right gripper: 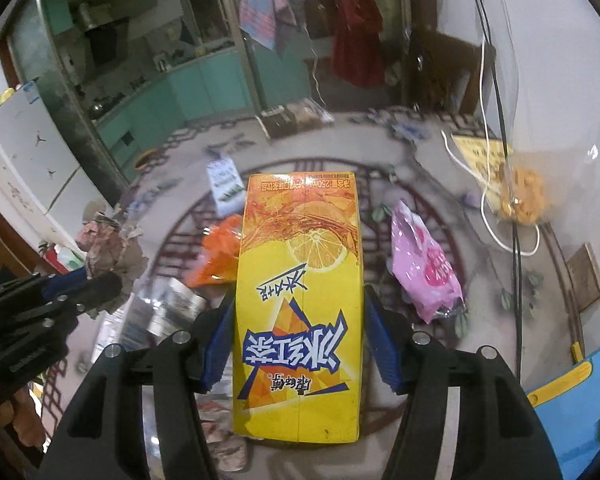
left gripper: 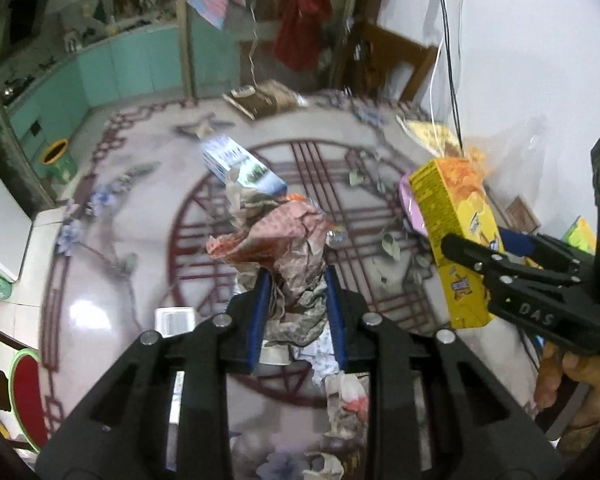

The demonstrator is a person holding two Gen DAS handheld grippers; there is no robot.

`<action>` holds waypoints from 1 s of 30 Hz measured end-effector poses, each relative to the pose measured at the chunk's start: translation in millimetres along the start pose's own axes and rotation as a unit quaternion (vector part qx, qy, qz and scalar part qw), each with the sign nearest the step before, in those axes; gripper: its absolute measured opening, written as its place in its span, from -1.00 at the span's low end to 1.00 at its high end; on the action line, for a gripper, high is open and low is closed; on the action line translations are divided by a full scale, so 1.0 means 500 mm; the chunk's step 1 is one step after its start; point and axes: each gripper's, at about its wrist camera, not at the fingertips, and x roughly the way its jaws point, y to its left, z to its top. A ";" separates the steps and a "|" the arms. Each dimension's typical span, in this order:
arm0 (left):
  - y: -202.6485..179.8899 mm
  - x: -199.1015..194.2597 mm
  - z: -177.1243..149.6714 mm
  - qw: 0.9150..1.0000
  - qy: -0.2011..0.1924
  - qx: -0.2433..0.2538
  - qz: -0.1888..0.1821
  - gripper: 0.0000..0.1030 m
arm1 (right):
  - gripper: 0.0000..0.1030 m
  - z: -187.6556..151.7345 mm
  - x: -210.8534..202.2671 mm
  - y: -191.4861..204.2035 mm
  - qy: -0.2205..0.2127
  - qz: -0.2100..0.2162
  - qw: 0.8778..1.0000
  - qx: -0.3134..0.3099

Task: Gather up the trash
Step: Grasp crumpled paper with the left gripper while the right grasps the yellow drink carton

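Already the left gripper (left gripper: 296,312) was clamped on a crumpled wad of paper (left gripper: 284,248) and the right gripper (right gripper: 296,344) was squeezing a yellow drink carton (right gripper: 300,300) between its blue pads, both loads held clear above the patterned floor (left gripper: 112,312). Below and beyond them more litter lay scattered: a pink wrapper (right gripper: 424,264), an orange packet (right gripper: 220,252), a blue-and-white box (right gripper: 224,184). To carry well, I judged, both grips had to stay firm and level, since the wad was loose and a trailing scrap could snag or drop on the way to wherever the trash was going
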 end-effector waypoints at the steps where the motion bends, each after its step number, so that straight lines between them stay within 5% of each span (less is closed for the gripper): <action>1: 0.002 -0.010 0.001 1.000 -0.006 -0.002 0.001 -0.49 | 0.12 0.001 -0.011 0.007 -0.007 0.001 1.000 -0.002; 7: 0.022 -0.084 -0.016 0.999 -0.038 -0.016 0.010 -0.49 | 0.12 0.004 -0.048 0.042 -0.026 0.009 1.000 -0.013; 30: 0.206 -0.185 -0.122 0.989 -0.052 -0.105 0.086 -0.49 | 0.12 -0.006 -0.057 0.196 -0.031 0.059 0.995 -0.068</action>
